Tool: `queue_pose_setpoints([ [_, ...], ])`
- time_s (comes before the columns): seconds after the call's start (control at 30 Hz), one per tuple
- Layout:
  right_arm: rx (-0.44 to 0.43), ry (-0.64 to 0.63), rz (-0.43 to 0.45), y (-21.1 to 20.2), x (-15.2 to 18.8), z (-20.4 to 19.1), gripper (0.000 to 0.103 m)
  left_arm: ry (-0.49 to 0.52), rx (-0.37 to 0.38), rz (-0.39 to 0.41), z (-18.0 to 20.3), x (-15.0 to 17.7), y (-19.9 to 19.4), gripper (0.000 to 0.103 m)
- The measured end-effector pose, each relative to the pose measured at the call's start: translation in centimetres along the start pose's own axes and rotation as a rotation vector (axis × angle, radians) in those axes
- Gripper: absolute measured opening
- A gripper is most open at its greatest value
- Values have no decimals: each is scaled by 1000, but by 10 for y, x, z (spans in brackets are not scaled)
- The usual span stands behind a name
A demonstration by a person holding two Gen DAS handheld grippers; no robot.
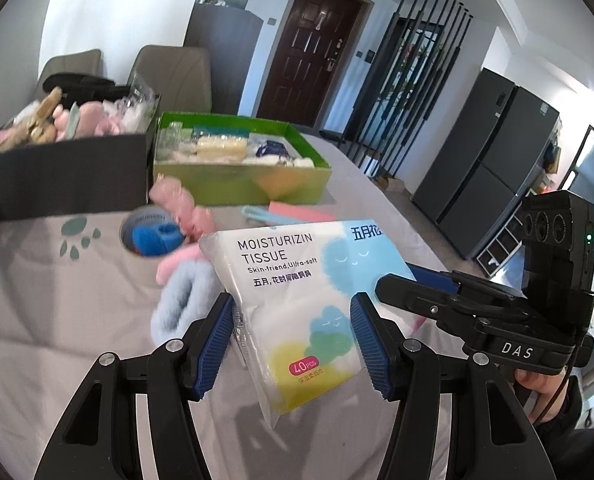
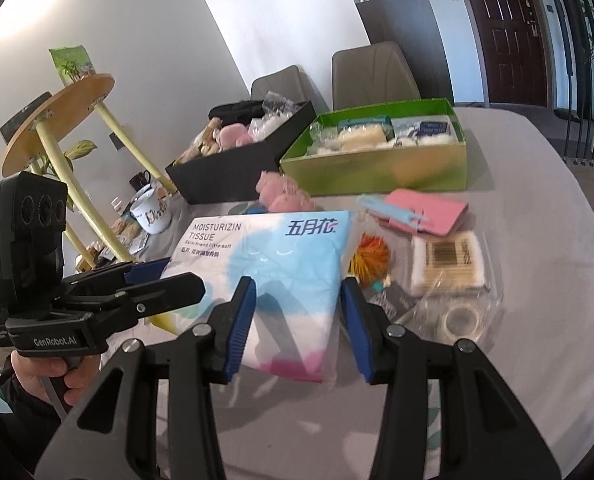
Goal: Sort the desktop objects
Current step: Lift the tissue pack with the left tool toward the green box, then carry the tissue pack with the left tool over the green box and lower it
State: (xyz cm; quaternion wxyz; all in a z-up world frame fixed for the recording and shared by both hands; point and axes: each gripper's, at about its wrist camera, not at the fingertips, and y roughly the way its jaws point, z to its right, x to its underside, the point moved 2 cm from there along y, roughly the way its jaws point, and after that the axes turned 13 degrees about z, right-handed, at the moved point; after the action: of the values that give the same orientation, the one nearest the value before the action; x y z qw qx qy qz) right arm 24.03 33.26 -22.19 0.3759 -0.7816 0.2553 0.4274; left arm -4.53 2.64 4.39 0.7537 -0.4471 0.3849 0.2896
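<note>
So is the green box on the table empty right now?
No, the green box already holds several wrapped white and pale yellow packs, seen over its open top in the right wrist view.

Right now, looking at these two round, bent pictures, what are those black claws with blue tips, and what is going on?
No robot here: a person holds a hand-squeezed clamp in each hand, each carrying a wide-angle camera that looks along its fingers. One picture comes from the left gripper, the other from the right gripper. Both grip the same tissue pack, lifted over the grey table. Behind stand a black box of soft toys and a green box of packets. Also lying there: a pink wallet, cotton swabs and a tape roll.
</note>
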Motion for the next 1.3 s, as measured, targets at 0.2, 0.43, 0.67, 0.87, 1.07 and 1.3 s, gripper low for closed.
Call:
queue_pose_setpoints([
  [0.2,5,3,34,3,-26,6,45,19,9,22,4,-25,11,60],
  [0.43,16,-7,74,8,-61,13,45,34,18,48,6,-55,23,60],
  [0.67,17,-19,110,15,-94,16,45,59,23,97,8,-96,30,60],
  [0.87,31,-43,155,21,-129,19,45,86,29,162,12,-138,37,60],
  [1.07,42,-53,205,25,-164,25,45,97,43,189,10,-169,52,60],
  [1.3,52,-50,252,32,-193,35,47,107,55,203,8,-194,76,60],
])
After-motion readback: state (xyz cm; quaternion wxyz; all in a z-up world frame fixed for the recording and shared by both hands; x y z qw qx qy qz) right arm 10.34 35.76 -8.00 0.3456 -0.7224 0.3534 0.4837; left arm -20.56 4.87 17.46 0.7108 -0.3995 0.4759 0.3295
